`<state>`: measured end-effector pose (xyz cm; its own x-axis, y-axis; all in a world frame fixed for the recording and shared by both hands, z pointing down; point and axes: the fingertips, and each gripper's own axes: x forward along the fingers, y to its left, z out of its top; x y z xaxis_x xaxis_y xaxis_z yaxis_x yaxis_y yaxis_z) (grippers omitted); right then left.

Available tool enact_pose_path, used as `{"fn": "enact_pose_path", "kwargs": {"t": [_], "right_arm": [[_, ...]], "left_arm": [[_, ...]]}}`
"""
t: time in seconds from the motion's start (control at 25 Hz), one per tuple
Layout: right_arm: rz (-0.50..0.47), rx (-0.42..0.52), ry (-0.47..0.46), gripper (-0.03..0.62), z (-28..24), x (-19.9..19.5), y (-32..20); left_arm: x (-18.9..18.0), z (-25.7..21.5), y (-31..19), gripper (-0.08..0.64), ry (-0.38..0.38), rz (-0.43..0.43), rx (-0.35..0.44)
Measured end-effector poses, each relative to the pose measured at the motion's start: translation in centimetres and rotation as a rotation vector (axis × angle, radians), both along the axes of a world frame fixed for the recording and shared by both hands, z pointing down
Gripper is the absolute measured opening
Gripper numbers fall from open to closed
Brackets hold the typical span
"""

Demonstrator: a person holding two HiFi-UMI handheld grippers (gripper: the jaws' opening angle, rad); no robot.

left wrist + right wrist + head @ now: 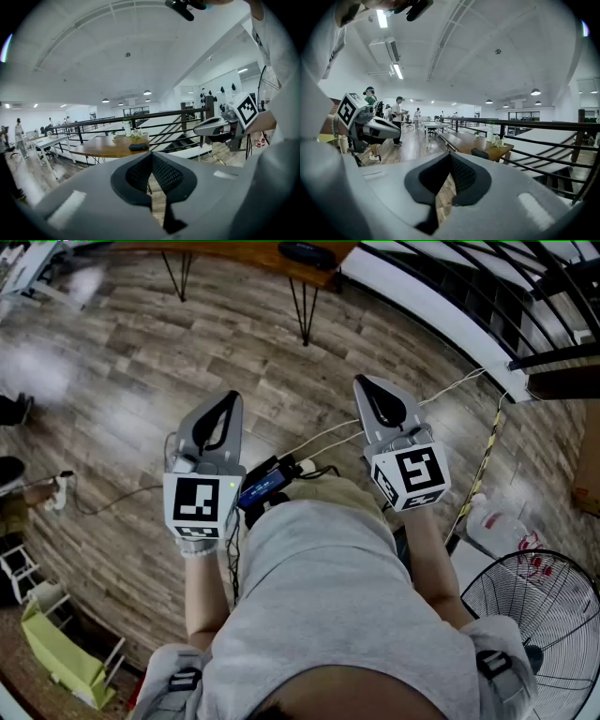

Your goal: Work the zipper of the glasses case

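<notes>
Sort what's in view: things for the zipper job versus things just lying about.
Job: dark case, likely the glasses case, on the wooden table; left gripper and right gripper, both shut, empty.
Lying about: floor fan; white jug; floor cables.

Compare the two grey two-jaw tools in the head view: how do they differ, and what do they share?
The left grey two-jaw tool shows one flat face of its marker cube; the right grey two-jaw tool shows its cube corner-on, with two faces. The left tool's tip leans rightward, the right tool's leftward. Both are shut, empty, and held above the wooden plank floor.
</notes>
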<state>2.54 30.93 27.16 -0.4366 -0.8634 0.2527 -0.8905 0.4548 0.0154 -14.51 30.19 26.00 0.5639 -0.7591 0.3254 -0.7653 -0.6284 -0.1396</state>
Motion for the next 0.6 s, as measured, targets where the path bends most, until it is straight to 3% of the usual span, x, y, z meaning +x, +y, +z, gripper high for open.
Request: {"fn": "enact_pose_path", "kwargs": {"t": [0.6], "right_arm": [[0.004,0.006,-0.006,0.0,0.08,0.2,-0.11]], "left_arm": [[0.49,0.01,-0.01,0.014,0.004,0.004,0.012]]}}
